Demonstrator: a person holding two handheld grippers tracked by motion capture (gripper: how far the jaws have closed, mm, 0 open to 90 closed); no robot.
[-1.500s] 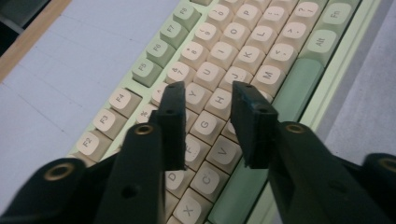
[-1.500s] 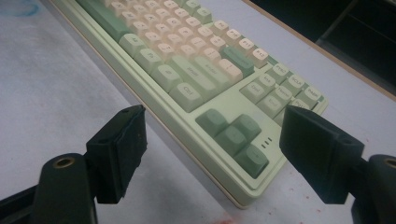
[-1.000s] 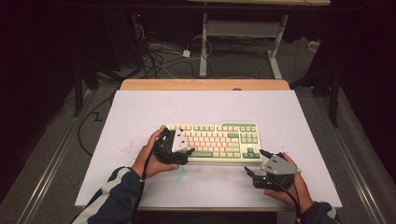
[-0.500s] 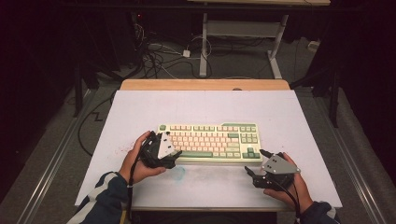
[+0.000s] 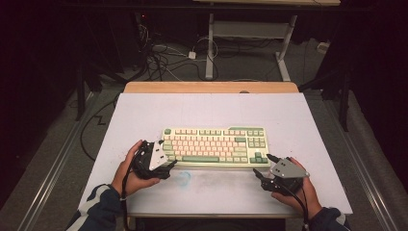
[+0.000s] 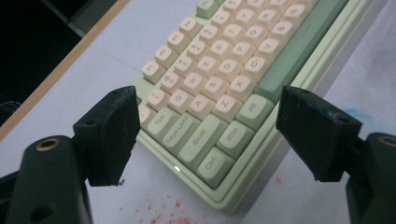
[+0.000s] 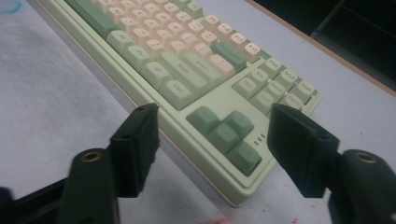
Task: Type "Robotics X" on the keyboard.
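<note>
A green and cream keyboard (image 5: 215, 146) lies flat near the middle of a white table (image 5: 308, 125). The left gripper (image 5: 163, 161) spreads its jaws around the keyboard's left end, gripping nothing. The right gripper (image 5: 262, 166), jaws just narrowing yet clear of the keyboard, frames its right front corner.

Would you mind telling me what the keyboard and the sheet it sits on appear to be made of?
The keyboard looks like moulded plastic with a matte finish: smooth cream and green keycaps with printed legends on a pale green case with rounded edges. The sheet looks like a thin white matte covering, perhaps paper or plastic, flat over a wooden table and smudged red and blue.
</note>
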